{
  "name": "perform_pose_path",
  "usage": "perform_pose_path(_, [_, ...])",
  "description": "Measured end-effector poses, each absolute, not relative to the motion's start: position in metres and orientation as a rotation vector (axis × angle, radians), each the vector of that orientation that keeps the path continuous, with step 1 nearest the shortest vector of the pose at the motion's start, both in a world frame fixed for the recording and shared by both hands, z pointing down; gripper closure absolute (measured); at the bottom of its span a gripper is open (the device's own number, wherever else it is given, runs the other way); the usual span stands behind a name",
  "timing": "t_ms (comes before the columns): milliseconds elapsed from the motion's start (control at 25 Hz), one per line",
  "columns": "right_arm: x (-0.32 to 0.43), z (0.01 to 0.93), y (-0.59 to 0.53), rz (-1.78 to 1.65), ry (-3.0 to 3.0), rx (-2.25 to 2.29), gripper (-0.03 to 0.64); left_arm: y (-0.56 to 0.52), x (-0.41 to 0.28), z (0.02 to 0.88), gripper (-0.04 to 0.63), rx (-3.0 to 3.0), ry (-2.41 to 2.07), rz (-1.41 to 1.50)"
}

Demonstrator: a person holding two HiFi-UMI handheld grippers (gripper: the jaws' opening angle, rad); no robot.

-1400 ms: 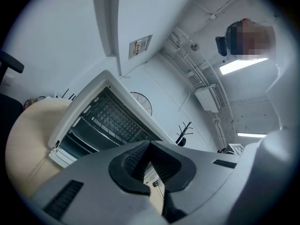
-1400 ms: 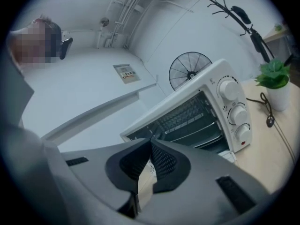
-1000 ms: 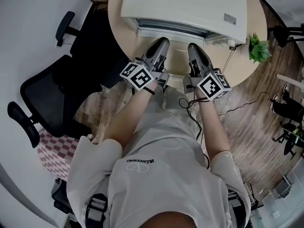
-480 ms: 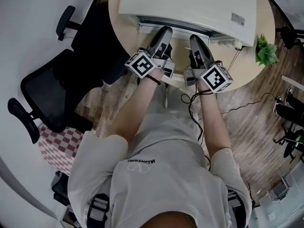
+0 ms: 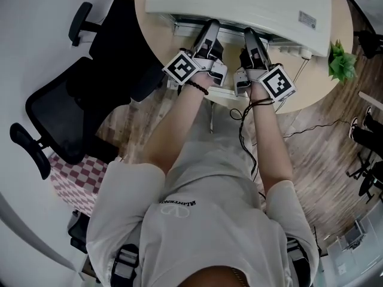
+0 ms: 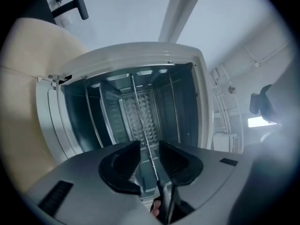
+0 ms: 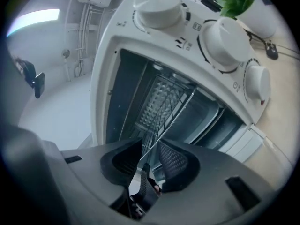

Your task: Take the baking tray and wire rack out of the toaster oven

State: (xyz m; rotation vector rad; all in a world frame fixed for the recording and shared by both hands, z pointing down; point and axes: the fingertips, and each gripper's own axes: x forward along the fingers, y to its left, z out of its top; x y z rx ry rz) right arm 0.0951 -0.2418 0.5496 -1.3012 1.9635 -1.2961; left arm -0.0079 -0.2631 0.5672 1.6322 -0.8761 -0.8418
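a round, pale wooden table (image 5: 314, 79) carries a white, boxy metal toaster oven (image 5: 239, 5), which covers most of its top, and a small green leafy plant (image 5: 342, 57) beside the oven, near the rim.

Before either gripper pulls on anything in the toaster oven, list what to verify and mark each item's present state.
1. Toaster oven door open: ok.
2. Wire rack edge between the left gripper's jaws: ok; they have just been opening.
3. Rack edge between the right gripper's jaws: ok; they too have just been opening.
4. Pads clamped on the rack: not ok; both pairs of jaws stand apart.
5. Baking tray located: cannot tell; neither gripper view shows it clearly.
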Motion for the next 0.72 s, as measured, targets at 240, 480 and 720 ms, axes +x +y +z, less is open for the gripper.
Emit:
perform_pose_path(240, [0.096,0.553,-0.256,-1.306,1.872,-1.293,0.502,-0.275,-0.004,0.567,0.469,1.622,-0.858,-0.854])
perform_pose_path(480, [0.097,0.554,-0.261,-1.311,1.791,-1.251,0.518,-0.282,-0.002,0.569,0.469,1.589,-0.821,-0.889])
perform_pose_path(720, [0.096,0.559,-0.258,-1.347,1.728,-1.237,0.518,-0.286,-0.002,0.568,0.470,1.555,-0.795,-0.919])
